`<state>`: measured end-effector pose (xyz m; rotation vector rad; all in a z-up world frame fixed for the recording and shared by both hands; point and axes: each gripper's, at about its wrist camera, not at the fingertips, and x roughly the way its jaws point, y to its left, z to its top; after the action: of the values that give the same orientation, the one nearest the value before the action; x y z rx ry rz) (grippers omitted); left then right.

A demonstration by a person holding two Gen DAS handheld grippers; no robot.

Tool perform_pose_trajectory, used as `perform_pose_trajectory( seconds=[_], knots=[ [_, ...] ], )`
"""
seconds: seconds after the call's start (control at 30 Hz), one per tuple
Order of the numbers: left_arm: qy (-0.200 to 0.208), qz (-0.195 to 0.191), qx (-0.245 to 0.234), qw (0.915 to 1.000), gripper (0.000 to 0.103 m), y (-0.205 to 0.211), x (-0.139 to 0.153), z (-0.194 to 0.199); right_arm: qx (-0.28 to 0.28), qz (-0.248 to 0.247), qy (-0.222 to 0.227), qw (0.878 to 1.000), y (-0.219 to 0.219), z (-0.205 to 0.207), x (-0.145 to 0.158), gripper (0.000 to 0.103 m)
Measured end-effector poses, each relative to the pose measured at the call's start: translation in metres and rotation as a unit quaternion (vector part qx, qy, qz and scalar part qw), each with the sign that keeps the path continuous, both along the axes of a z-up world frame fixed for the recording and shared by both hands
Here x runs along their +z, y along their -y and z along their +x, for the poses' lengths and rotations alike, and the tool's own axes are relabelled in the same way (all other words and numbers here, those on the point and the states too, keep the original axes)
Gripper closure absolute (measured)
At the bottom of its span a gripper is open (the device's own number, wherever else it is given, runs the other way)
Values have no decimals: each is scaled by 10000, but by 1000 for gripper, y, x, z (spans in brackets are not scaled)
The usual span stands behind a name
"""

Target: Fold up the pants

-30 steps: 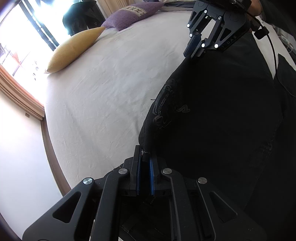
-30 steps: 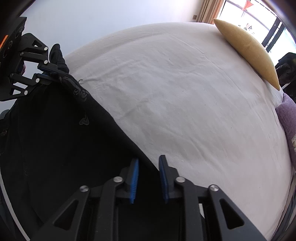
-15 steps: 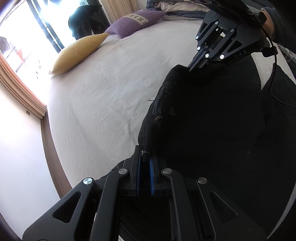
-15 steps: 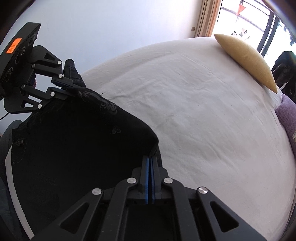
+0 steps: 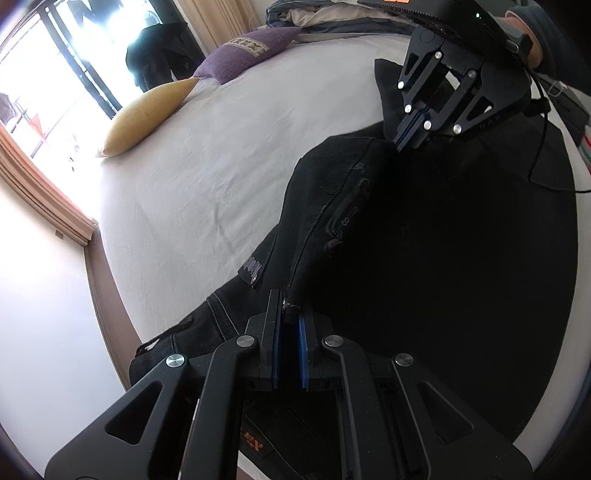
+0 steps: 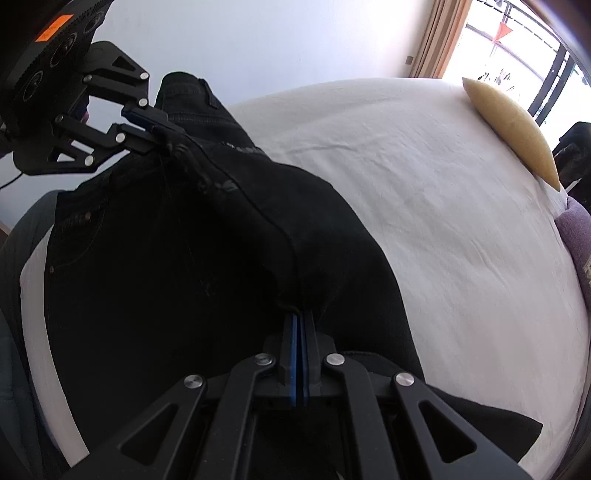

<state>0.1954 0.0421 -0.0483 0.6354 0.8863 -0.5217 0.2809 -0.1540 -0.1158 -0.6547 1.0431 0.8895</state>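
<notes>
Black pants [image 5: 424, 258] lie across the white bed. One edge of them is lifted and stretched between my two grippers. At the bottom of the left wrist view my left gripper [image 5: 289, 314] is shut on a seam corner of that edge. My right gripper [image 5: 408, 138] pinches the far end of the same edge. In the right wrist view the right gripper [image 6: 298, 319] is shut on a bunch of black fabric, and the left gripper [image 6: 149, 127] holds the pants [image 6: 177, 266] at upper left. A lower layer with a waistband and an orange label [image 5: 255, 446] shows beneath.
The white sheet [image 5: 207, 177] stretches out beyond the pants. A yellow pillow [image 5: 147, 114] and a purple pillow [image 5: 251, 51] lie at the far side by a bright window. Crumpled bedding [image 5: 314, 18] is piled at the back. A person's sleeve [image 5: 554, 40] is behind the right gripper.
The right gripper's jaws closed on the pants' edge. Both grippers then rose and carried the edge sideways over the rest of the pants, uncovering a lower layer with the waistband.
</notes>
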Motion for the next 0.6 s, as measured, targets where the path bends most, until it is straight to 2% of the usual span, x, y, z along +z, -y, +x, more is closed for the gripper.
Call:
perform_pose_trajectory(
  seconds=[0.1,0.23,0.33,0.6],
  knots=[
    [-56,93,-131,9999,97,1,-9,-19,71,-101,157,9998,7,-23,7,101],
    [71,346,-476,9982,97,16,-15,-51,128,-344,430,9984,11,-48,15,102],
    [85,370,-661,9971,97,22,-15,-68,319,-583,553,9963,15,-71,14,102],
    [-36,695,-1245,9898,97,36,-39,-110,1101,-1555,985,9767,7,-143,-11,101]
  ],
)
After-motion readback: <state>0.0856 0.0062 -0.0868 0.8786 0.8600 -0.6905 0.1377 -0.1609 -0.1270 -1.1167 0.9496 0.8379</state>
